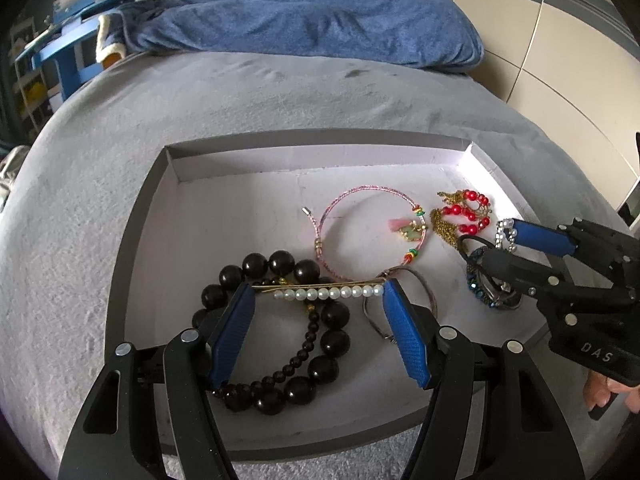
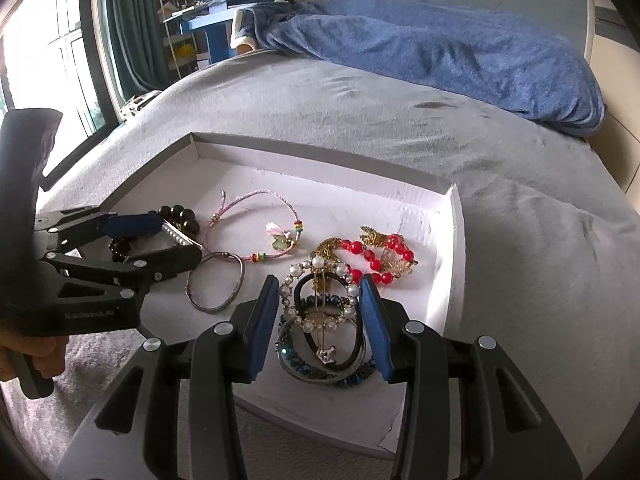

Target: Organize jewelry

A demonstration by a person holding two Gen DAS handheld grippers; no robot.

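Shallow grey box (image 1: 136, 216) with white lining, set on grey bed (image 1: 280, 92). Left claw (image 1: 318, 292) clamped endwise on pearl hair clip (image 1: 326, 291), above dark bead bracelets (image 1: 304, 364) at box's left. Right claw (image 2: 319, 286) closed on pearl ring (image 2: 320, 300) over hair ties (image 2: 332, 356), near red bead cluster (image 2: 380, 256); pink cord bracelet (image 1: 370, 232) at centre.

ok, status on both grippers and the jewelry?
Left gripper clamped endwise on pearl-row hair clip. Right gripper clamped on round pearl-ringed ornament. Both over white-lined tray; dark bead bracelet, black hair tie beneath.
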